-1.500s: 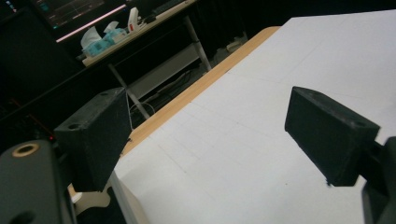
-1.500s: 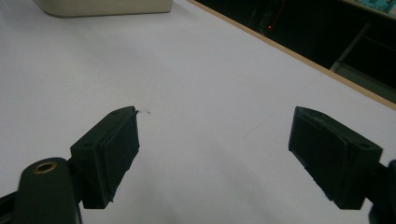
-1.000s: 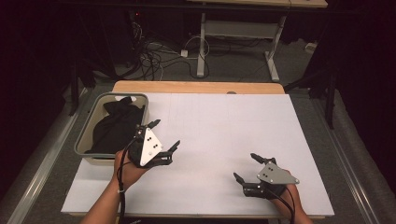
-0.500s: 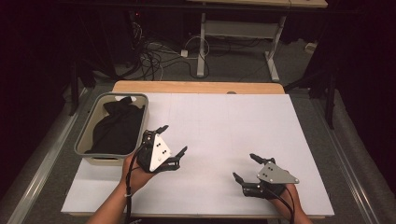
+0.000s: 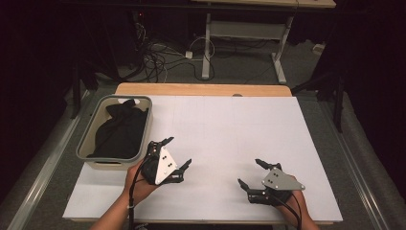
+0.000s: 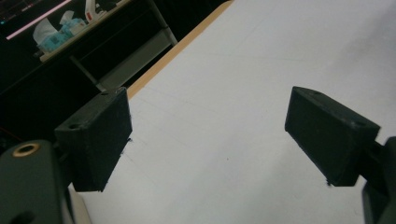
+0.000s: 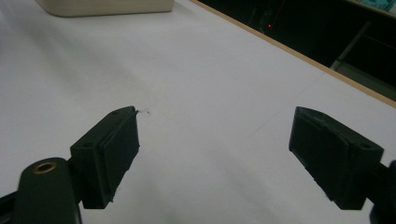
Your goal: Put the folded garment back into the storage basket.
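A black cloth (image 5: pixel 120 132) lies bundled inside a grey bin (image 5: pixel 143 136) at the left edge of the white table (image 5: pixel 230 129), filling most of it. The left hand-held gripper (image 5: pixel 173 153) hovers just beside the bin's near right corner, its jaws spread wide with nothing between them and pointing away from the cloth toward the table's middle. The cloth sits to the left of that hand-held gripper and slightly farther from the person, near but not touching. The right hand-held gripper (image 5: pixel 250 173) rests low over the table's near right part, well apart from the bin, its jaws likewise wide and bare. In the right gripper view, the bin's pale wall (image 7: pixel 102 5) shows at the top edge.
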A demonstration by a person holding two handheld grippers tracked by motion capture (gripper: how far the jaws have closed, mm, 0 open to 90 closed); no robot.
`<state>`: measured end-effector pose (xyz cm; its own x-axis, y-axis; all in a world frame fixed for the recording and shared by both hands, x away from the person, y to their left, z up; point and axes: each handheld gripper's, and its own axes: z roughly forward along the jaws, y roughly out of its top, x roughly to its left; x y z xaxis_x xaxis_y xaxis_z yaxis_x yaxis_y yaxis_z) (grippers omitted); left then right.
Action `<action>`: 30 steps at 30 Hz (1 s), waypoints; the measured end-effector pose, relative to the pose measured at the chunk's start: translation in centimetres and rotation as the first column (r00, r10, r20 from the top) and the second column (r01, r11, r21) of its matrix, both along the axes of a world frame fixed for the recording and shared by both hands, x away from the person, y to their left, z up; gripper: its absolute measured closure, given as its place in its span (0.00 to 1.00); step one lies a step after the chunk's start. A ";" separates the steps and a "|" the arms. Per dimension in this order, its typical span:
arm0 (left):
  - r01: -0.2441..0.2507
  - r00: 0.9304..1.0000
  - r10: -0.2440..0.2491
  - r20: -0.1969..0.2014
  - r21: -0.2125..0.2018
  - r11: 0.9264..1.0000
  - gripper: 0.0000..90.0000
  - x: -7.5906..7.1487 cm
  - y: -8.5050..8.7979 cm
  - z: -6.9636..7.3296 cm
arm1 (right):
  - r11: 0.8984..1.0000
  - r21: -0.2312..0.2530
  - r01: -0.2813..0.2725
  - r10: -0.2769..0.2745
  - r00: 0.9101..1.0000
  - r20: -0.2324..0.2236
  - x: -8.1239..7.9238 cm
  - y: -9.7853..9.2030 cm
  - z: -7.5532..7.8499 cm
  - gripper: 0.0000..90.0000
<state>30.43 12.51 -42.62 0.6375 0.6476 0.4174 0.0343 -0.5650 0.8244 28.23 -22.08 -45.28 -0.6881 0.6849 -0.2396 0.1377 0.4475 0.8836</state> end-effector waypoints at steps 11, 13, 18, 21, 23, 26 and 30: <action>0.001 1.000 0.000 -0.020 0.024 1.000 0.16 -0.6 0.9 -1.0 | 1.000 -0.004 -0.001 0.001 1.000 0.003 -0.2 0.0 -0.1 0.18; 0.001 1.000 -0.001 -0.024 0.022 1.000 0.16 -0.6 1.0 -1.1 | 1.000 -0.005 -0.001 0.001 1.000 0.005 -0.2 -0.1 -0.1 0.18; -0.003 0.999 0.004 -0.033 0.025 1.000 0.16 -0.8 1.2 -1.5 | 1.000 -0.006 0.001 -0.001 1.000 0.005 -0.3 -0.1 -0.1 0.18; -0.007 0.999 0.008 -0.038 0.029 1.000 0.16 -1.0 1.4 -1.7 | 1.000 -0.009 -0.004 0.004 1.000 0.005 -0.3 -0.1 -0.1 0.18; -0.010 0.999 0.012 -0.044 0.033 0.999 0.16 -1.1 1.6 -1.9 | 1.000 -0.009 -0.004 0.004 1.000 0.002 -0.4 -0.1 -0.1 0.18; -0.014 0.998 0.016 -0.053 0.038 0.999 0.16 -1.2 1.9 -2.2 | 1.000 -0.011 0.002 -0.002 1.000 0.000 -0.4 -0.1 -0.2 0.17; -0.009 0.998 0.011 -0.069 0.039 0.999 0.16 -1.3 2.4 -2.7 | 1.000 -0.013 0.004 -0.004 1.000 -0.002 -0.4 -0.4 -0.2 0.18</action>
